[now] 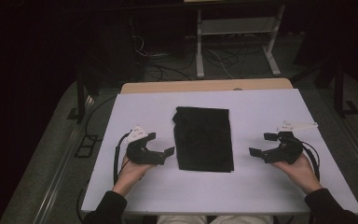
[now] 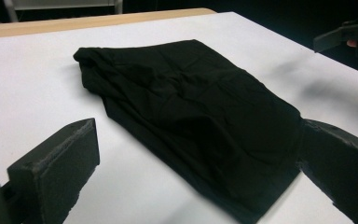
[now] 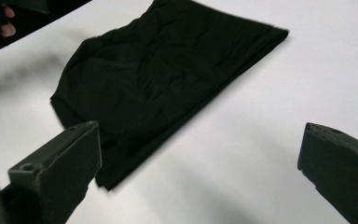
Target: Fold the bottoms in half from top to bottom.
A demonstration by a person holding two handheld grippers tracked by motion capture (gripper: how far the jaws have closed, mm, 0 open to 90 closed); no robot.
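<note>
Black cloth [image 1: 203, 138] lies mid-table, folded into a flat rectangle, soft matte fabric with light creases, bunched at its far left corner. My left gripper [image 1: 161, 143] sits just left of it, jaws wide apart, holding nothing; one jaw tip is near the cloth's edge. My right gripper [image 1: 261, 143] is to the right, clear of it, jaws also wide, empty. White table [image 1: 261, 186], smooth, wooden strip at the far edge.

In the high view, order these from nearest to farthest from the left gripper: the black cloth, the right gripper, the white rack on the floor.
1. black cloth, just right of the left gripper.
2. right gripper, across the cloth.
3. white rack, beyond the table's far edge.
</note>
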